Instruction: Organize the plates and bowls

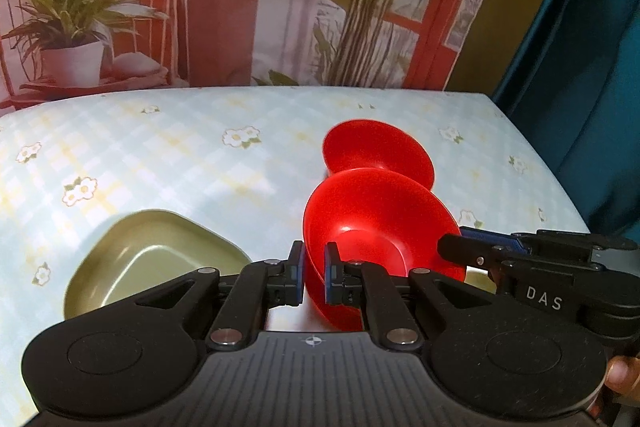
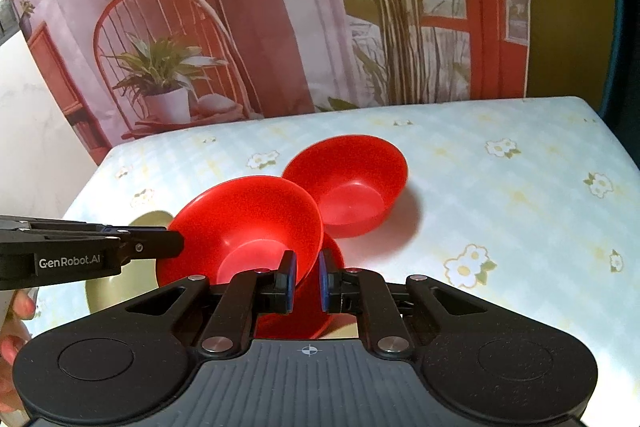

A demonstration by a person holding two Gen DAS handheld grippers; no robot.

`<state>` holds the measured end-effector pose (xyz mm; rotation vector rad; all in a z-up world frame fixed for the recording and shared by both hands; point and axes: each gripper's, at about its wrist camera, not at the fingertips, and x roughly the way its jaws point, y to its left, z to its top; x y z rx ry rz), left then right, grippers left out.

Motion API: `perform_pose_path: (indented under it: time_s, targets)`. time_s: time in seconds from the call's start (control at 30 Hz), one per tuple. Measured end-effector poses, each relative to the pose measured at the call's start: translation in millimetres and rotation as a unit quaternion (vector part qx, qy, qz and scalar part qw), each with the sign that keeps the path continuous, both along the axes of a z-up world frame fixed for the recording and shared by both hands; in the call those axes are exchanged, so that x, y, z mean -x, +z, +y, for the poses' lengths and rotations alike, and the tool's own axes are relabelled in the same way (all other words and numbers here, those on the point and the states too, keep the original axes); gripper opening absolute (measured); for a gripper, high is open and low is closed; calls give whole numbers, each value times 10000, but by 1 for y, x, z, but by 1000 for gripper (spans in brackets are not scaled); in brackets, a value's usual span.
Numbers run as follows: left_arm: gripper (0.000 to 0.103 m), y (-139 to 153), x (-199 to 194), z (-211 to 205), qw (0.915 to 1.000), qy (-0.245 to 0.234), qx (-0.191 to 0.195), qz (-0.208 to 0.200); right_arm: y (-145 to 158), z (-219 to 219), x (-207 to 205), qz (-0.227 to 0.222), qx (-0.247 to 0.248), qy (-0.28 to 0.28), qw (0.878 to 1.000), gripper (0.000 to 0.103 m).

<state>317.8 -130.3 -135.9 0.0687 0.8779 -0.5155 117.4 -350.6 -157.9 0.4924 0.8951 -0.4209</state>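
Observation:
My left gripper [image 1: 314, 277] is shut on the left rim of a red bowl [image 1: 380, 223]. My right gripper [image 2: 306, 283] is shut on the right rim of the same red bowl [image 2: 248, 223]; it enters the left wrist view from the right [image 1: 472, 247]. The bowl is held between both, above the table. A second red bowl [image 1: 376, 151] stands on the table just behind it, also in the right wrist view [image 2: 352, 183]. Another red bowl [image 2: 320, 291] shows under the held one. An olive-green plate [image 1: 152, 259] lies to the left, partly hidden in the right wrist view [image 2: 120, 283].
The table [image 1: 160, 155] has a pale checked cloth with flowers. A printed backdrop with a chair and plants hangs behind it. A teal curtain [image 1: 592, 67] stands beyond the right edge. The table's far edge is close behind the bowls.

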Motion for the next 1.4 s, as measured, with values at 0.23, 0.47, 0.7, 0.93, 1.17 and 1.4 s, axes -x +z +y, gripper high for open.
perform_pose_path:
  time_s: [0.23,0.47,0.7,0.93,1.17,1.4]
  targets:
    - [9,-9,1,-7,9998,28,-180,94,-9,-6,9,1,-104,-42,9999,12]
    - [9,-10,2,-8,9995,50,-287,121,-15,-5,10,-2,-142,27,9999,12]
    - [9,-11,1,-9,9993,59,-328,164,-17,-6,11,25,-175,21,9998,12]
    - [13,-16,-2,-8,9993,56,-246,274,-19,-5,10,73,-181,15,9998,15]
    - [38,-17,-4,-5,9994,153,-97,299,-21,-6,9,97,-183,37,9998,20]
    - [39,-14,-7,-3,9996,192,-37,224,-22,-6,9,90,-165,13,9998,21]
